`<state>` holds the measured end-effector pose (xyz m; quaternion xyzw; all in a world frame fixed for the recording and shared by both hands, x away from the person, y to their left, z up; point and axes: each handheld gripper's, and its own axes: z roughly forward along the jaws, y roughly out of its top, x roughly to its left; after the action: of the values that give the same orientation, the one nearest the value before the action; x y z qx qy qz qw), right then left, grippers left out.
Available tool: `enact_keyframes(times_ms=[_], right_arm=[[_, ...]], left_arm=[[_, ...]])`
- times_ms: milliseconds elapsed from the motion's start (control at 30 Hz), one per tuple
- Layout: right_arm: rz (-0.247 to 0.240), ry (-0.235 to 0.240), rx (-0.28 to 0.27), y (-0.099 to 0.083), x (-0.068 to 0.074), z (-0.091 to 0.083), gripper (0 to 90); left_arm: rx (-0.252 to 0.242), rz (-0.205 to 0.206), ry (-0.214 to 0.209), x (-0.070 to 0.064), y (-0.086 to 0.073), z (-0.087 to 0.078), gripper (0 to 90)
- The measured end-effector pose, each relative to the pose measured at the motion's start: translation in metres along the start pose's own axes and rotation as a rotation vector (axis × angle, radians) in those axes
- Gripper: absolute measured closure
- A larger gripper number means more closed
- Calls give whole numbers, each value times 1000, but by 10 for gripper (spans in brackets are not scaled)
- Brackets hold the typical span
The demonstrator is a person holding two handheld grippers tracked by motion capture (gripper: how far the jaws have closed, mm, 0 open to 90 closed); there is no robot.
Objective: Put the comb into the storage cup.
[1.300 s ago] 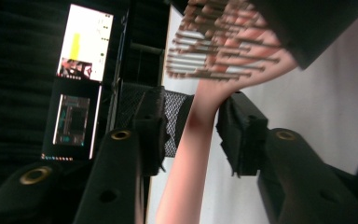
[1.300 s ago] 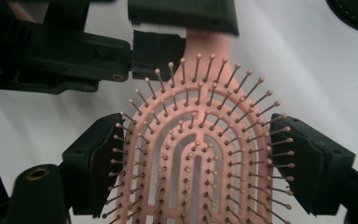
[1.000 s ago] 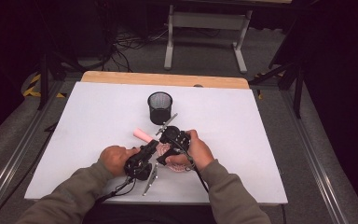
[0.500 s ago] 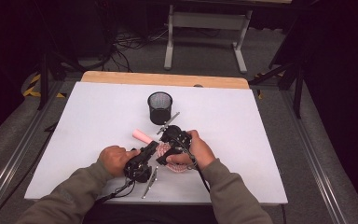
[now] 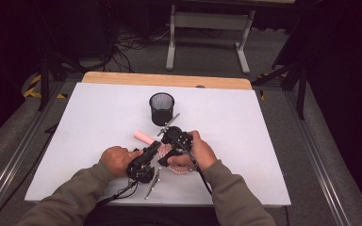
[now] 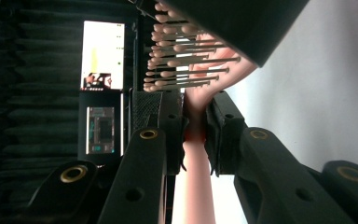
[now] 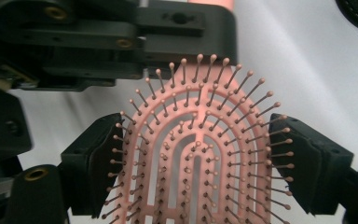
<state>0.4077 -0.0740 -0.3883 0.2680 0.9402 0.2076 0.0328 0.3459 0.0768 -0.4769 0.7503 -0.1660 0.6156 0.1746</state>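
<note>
Two claws grip pink hairbrush point(image 7: 196, 154); handle point(image 6: 196, 140) seemingly clamped.

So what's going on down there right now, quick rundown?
Left gripper clamped on pink hairbrush handle. Right gripper jaws astride brush head, closure unclear. Mesh cup stands apart, beyond.

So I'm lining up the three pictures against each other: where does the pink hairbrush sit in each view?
High view: the pink hairbrush lies low of centre, between the two grippers, handle toward the black mesh cup.
Left gripper view: its handle is clamped between the jaws, bristles above.
Right gripper view: its bristled head sits centre, a jaw pad on each edge.
Shared landmark: the white tabletop under the brush.
</note>
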Motion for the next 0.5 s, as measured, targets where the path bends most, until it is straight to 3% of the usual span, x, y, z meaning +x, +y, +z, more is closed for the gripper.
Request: enact_keyframes(times_ms=[267, 500], right_arm=[[-3, 4, -10, 0, -1, 0, 206], [10, 30, -63, -4, -3, -6, 197]], left_arm=[[-1, 2, 19, 0, 0, -1, 797], [-9, -16, 22, 4, -2, -4, 800]])
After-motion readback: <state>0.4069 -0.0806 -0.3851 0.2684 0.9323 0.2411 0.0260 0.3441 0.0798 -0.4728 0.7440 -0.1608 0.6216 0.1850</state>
